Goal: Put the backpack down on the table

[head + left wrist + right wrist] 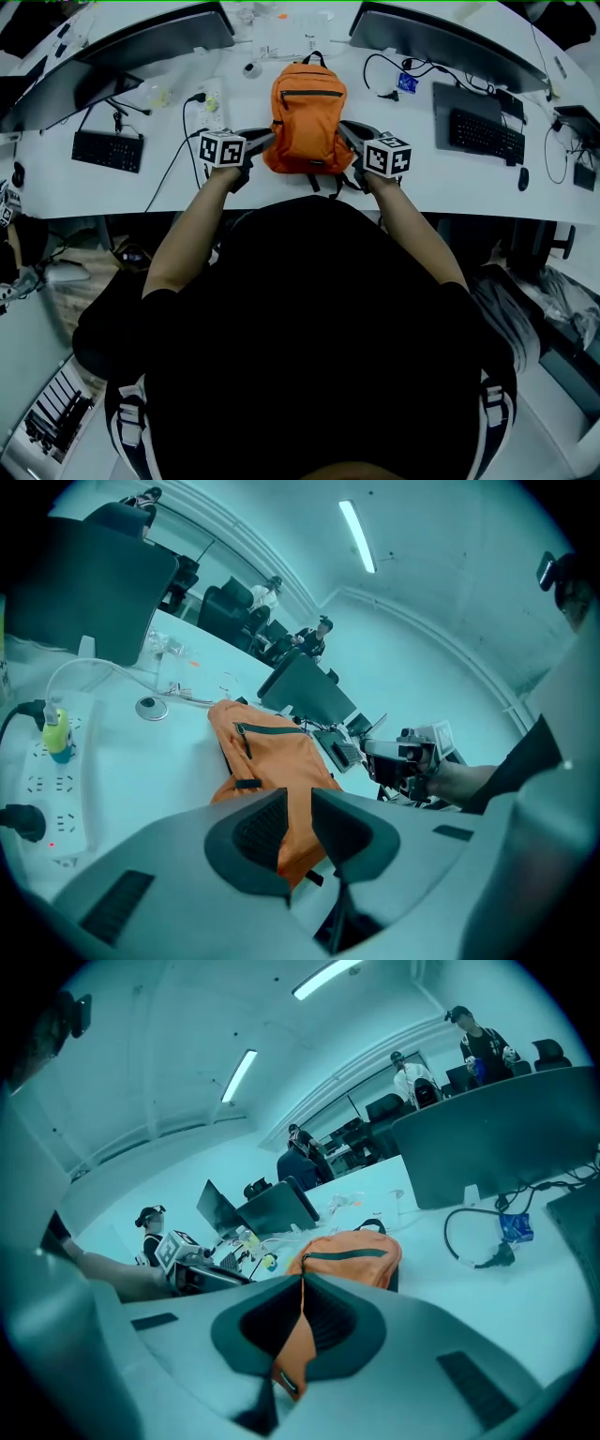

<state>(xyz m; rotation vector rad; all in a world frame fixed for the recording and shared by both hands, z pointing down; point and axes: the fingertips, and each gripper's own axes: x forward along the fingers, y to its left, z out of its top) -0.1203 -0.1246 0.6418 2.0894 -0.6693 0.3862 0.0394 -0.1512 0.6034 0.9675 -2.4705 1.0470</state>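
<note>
The left gripper [298, 803] has its jaws nearly together on a fold of orange cloth at the backpack [307, 117]'s lower left side. The right gripper [302, 1288] is pressed tight on a thin flap of the same cloth at the lower right. The bag therefore sits directly between the two, each tool reaching inward and forward to it from its own side, and neither hand is clearly nearer. Both grips are low on the body, near the end closest to the person. From there the backpack's long axis runs straight away from the person across the white table [187, 192]. Its carry loop [314, 57] points at the far edge, its zipped front faces up, and its dark straps [323, 180] trail back toward the near edge. The bag is over the table's near middle, between the two keyboards. Whether its underside rests on the surface or hangs just clear cannot be told. Setting it down looks like a level lowering of both hands together.
</note>
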